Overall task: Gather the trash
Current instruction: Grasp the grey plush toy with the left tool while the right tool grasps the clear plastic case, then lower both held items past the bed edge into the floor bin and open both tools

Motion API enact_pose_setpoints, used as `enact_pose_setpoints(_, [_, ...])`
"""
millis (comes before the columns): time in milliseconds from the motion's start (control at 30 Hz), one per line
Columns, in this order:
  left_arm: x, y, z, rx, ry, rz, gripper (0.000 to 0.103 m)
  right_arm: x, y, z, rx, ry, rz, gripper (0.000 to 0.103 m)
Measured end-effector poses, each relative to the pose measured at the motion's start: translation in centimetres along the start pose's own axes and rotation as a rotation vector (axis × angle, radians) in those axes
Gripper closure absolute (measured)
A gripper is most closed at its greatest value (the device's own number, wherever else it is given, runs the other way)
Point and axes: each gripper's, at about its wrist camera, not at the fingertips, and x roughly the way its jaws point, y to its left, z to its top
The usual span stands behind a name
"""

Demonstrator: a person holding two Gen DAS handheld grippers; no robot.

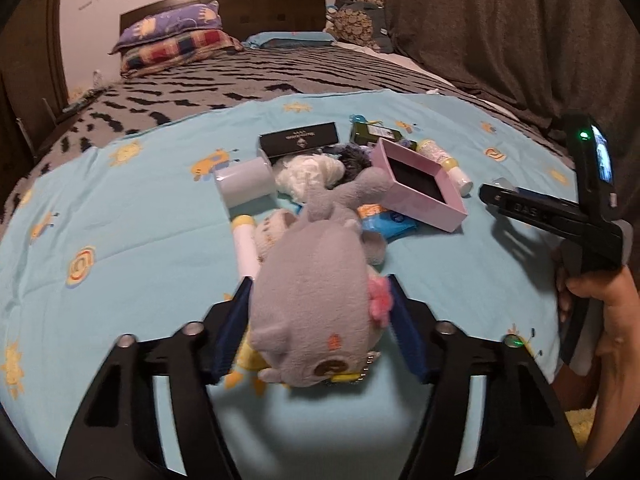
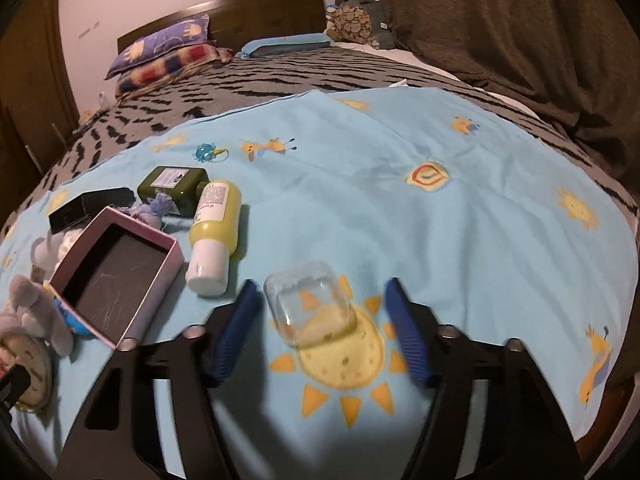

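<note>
Straddling a grey plush toy (image 1: 316, 296) lying on the light blue printed sheet (image 1: 140, 216), the left gripper (image 1: 320, 320) has jaws spread, pads beside its flanks; whether they press is unclear. Right of an open pink box (image 2: 116, 276), the right gripper (image 2: 324, 328) stands spread around a small clear plastic container (image 2: 312, 304), untouched.

Both wrist views look down at a slant across the bed (image 1: 120, 208) toward the headboard (image 1: 256, 4), each close over the blue sheet (image 2: 400, 208). Left view sits low and near over a grey plush (image 1: 316, 300). Right view sits further right, close over a clear cup (image 2: 312, 304). Shared: pink box (image 1: 420, 184) (image 2: 116, 272), yellow bottle (image 2: 216, 228), pillows (image 1: 176, 40).
</note>
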Motion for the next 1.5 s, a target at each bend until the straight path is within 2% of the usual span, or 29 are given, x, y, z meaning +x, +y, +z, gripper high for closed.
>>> enact_pose_setpoints(67, [-0.1,-0.1,-0.1,0.006,0.000,-0.001,0.044,-0.1,0.2,0.0,-0.013,-0.005,-0.007,0.060])
enact_pose_setpoints(100, [-0.2,-0.1,-0.1,0.006,-0.002,-0.004,0.045,-0.3,0.2,-0.2,-0.021,-0.010,-0.011,0.063])
enact_pose_setpoints(233, [-1.0,0.1,-0.8,-0.001,-0.011,-0.012,0.045,-1.0,0.4,-0.7,-0.036,-0.013,-0.008,0.063])
enact_pose_setpoints(467, [-4.3,0.2,-3.3,-0.012,-0.042,-0.037,0.046,-5.1,0.9,-3.3,-0.045,-0.019,0.062,0.064])
enact_pose_setpoints(700, [-9.6,-0.8,-6.1,0.005,-0.082,-0.043,0.046,-12.4,2.4,-6.9,-0.059,-0.078,0.138,0.064])
enact_pose_setpoints(900, [-12.6,-1.8,-9.5,0.008,-0.072,-0.082,0.046,-17.4,3.8,-10.7,-0.081,-0.094,0.175,0.064])
enact_pose_setpoints(1133, [-14.2,-2.5,-14.1,-0.004,-0.026,-0.105,0.046,-19.6,3.6,-15.9,-0.078,-0.049,0.170,0.064])
enact_pose_setpoints(1267, [-13.3,-3.1,-17.1,0.002,0.040,-0.124,0.046,-18.1,3.5,-19.6,-0.090,0.039,0.161,0.064])
enact_pose_setpoints(1500, [-9.0,-3.8,-22.9,-0.012,0.198,-0.172,0.046,-14.1,4.2,-24.8,-0.094,0.166,0.164,0.064])
